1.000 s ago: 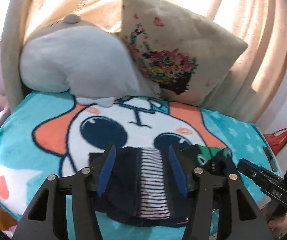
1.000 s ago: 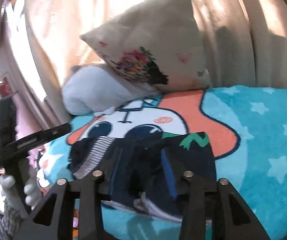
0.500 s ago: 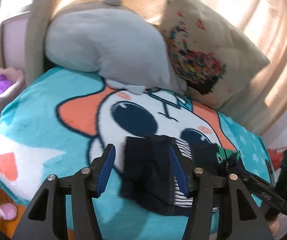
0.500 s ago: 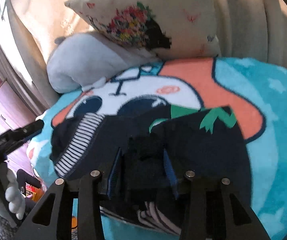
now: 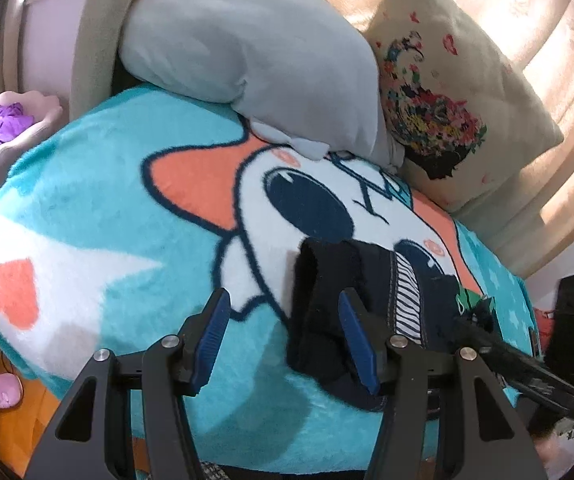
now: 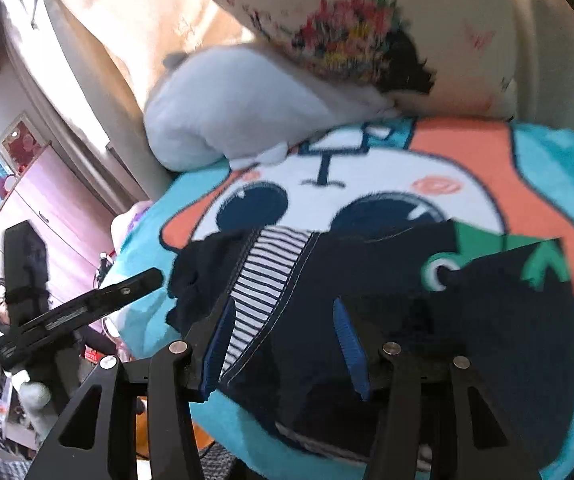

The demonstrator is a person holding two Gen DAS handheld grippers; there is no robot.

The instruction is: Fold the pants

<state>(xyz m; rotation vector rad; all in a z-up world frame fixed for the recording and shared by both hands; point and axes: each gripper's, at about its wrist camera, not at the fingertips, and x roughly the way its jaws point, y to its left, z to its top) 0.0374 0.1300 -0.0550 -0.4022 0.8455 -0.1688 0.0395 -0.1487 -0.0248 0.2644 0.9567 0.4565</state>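
Pants (image 6: 387,280) (dark, folded) lie under the wide right claw (image 6: 283,344), beside the wide left claw (image 5: 287,340).

Left gripper (image 5: 285,338), jaws apart, over blanket (image 5: 99,208); folded pants (image 5: 371,304) w/ striped lining beside right finger (partly behind it).

Bed under teal cartoon blanket (image 5: 99,184), dark pants (image 6: 387,292), grey plush (image 5: 255,56), floral pillow (image 5: 447,92) on it

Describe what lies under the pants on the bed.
The pants lie on a teal cartoon blanket. Its white face, dark eyes and orange patches show around them. The part of the picture beneath the pants is covered and cannot be seen.
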